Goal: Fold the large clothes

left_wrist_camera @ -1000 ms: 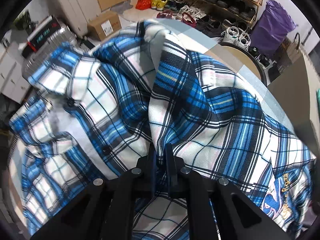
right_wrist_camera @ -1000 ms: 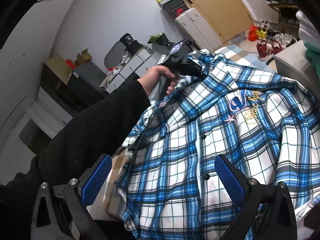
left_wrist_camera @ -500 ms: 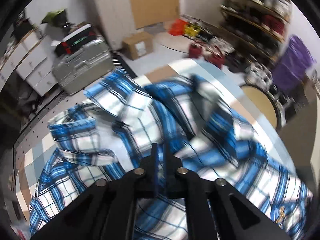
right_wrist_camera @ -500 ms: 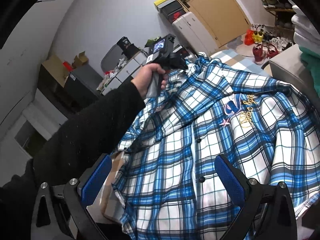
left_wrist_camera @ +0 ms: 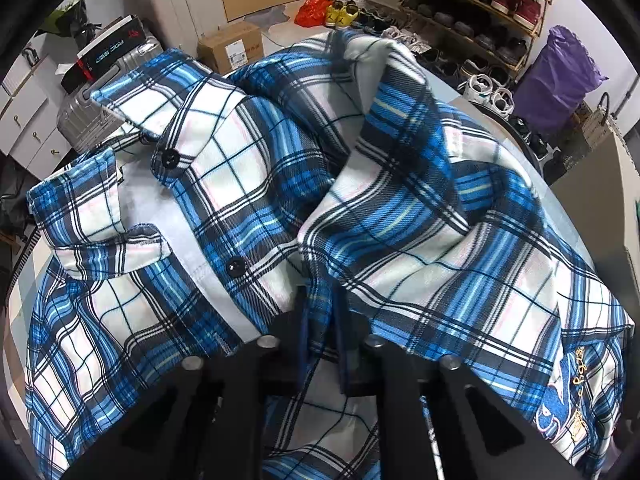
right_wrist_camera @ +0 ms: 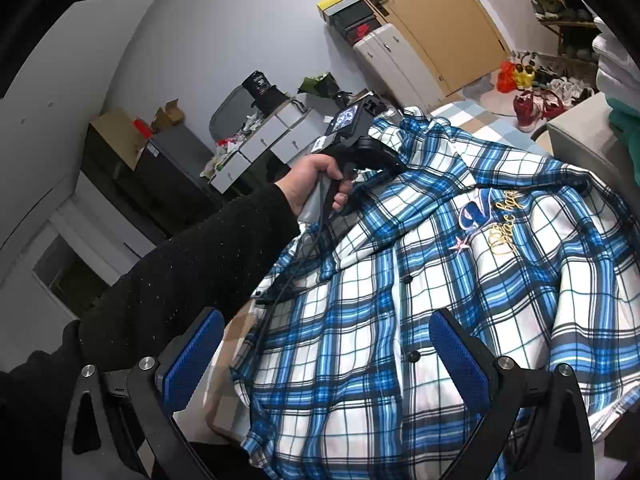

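Note:
A blue, white and black plaid shirt (left_wrist_camera: 256, 184) with a gold embroidered logo (right_wrist_camera: 500, 220) lies spread, buttoned front up, on a round table. My left gripper (left_wrist_camera: 322, 320) points steeply down by the collar (left_wrist_camera: 404, 120) and is shut on a fold of the plaid cloth, which shows between its black fingers. In the right wrist view a hand in a black sleeve holds the left gripper (right_wrist_camera: 394, 162) at the shirt's far end, its tips hidden in the fabric. My right gripper (right_wrist_camera: 324, 356) hovers open above the shirt's lower front, nothing between its blue pads (right_wrist_camera: 192, 356).
The table's edge (left_wrist_camera: 516, 132) shows beyond the collar, a grey block (left_wrist_camera: 592, 208) to its right. Off the table stand a silver suitcase (left_wrist_camera: 92, 108), a cardboard box (left_wrist_camera: 230, 46), a shoe rack (left_wrist_camera: 476, 0) and a purple bag (left_wrist_camera: 556, 76). White drawers (right_wrist_camera: 264, 148) line the wall.
My left gripper pulled up and away from the shirt half a second ago, then came back down and closed on a fold by the collar. The right gripper has stayed put.

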### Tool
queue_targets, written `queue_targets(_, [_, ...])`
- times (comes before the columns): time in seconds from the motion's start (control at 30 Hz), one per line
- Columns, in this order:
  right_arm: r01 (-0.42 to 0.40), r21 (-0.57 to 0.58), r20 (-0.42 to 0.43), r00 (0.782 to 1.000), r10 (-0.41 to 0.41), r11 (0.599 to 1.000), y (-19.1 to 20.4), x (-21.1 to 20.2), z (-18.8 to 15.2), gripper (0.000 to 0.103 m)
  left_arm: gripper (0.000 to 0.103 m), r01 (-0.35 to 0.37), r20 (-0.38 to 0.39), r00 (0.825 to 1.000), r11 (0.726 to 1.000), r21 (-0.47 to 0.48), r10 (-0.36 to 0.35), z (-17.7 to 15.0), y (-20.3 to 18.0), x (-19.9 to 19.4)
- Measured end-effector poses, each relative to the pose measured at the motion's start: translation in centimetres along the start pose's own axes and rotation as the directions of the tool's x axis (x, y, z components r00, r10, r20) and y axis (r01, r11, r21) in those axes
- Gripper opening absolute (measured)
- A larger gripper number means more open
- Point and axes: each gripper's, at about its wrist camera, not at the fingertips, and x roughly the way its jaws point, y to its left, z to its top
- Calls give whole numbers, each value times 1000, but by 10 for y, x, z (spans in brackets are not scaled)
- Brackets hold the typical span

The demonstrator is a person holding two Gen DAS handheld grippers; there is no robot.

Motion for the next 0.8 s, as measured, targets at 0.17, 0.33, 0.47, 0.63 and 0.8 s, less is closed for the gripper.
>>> queue_targets(0.17, [7,-8,-8,1000,-7,1000,0,2,-1,103,0,-164,118,979,986,-40,168,12,3,-23])
queue_targets(0.33, [19,-10,-10,1000,-19,1000,0,2,-2,103,0,-305,86,941,928,-213,328,12,34,-21])
queue_targets(0.47, [32,-18,0,999,-32,999,0,0,-3,103,0,-260,42,960,933,-247,278,-14,57,-27])
queue_targets(0.63, [30,-19,6,1000,-30,999,3,-1,-4,103,14,-151,55,985,969,-194,165,-64,47,-72])
queue_targets(0.8, [41,-51,6,999,-41,998,12,1,-7,103,70,-158,95,980,976,-151,173,-137,24,-94])
